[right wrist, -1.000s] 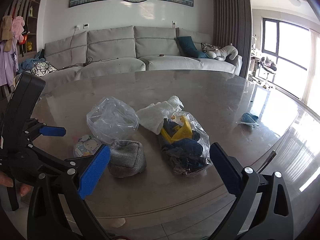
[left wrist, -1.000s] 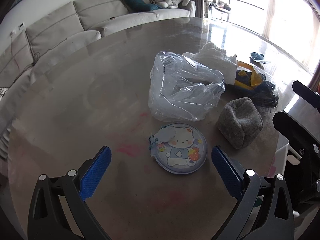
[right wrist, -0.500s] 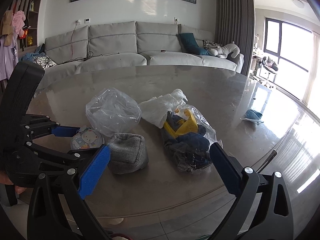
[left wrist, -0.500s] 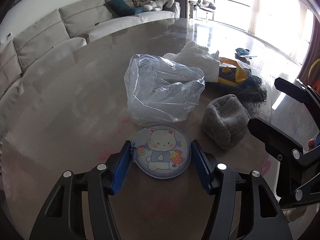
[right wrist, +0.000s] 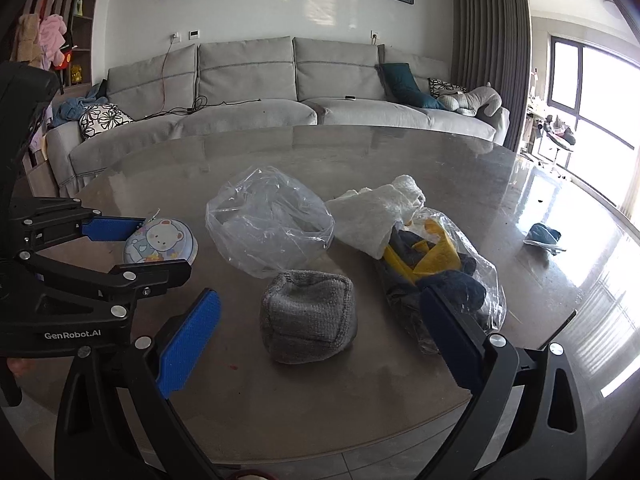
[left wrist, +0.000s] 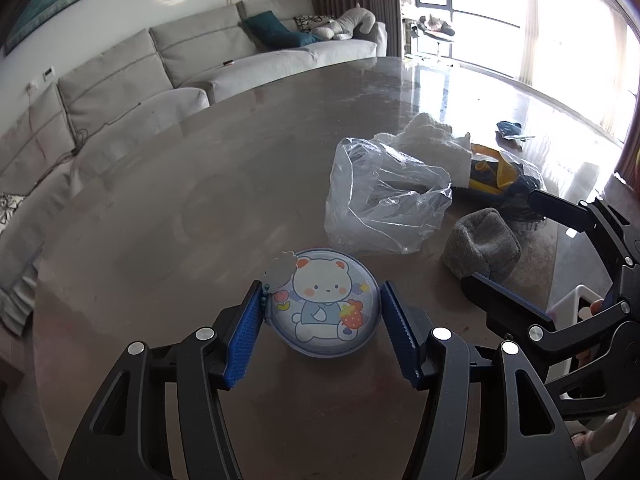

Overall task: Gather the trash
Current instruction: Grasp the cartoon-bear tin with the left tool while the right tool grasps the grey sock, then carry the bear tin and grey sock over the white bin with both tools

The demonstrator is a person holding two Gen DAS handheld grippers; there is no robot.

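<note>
The left gripper [left wrist: 322, 326] has its jaws pinched on the round bear-print tin [left wrist: 325, 307], 1 blue pad against each side of its rim. The jaws closed onto it within the last second. The tin appears tilted, its near edge raised off the surface [left wrist: 168, 216]; full clearance cannot be confirmed.

The right gripper [right wrist: 318, 346] has its jaws spread wide and holds nothing. The grey knitted bundle [right wrist: 308, 322] lies on the surface between and just beyond its 2 pads.

Behind the bundle lies an empty clear plastic bag [right wrist: 270, 222]. To its right, a white cloth [right wrist: 374, 216] rests against a second clear bag filled with yellow and dark blue items [right wrist: 436, 276]. A small blue scrap [right wrist: 542, 236] lies well apart at the far right. A grey sofa [right wrist: 280, 92] stands behind the surface.
</note>
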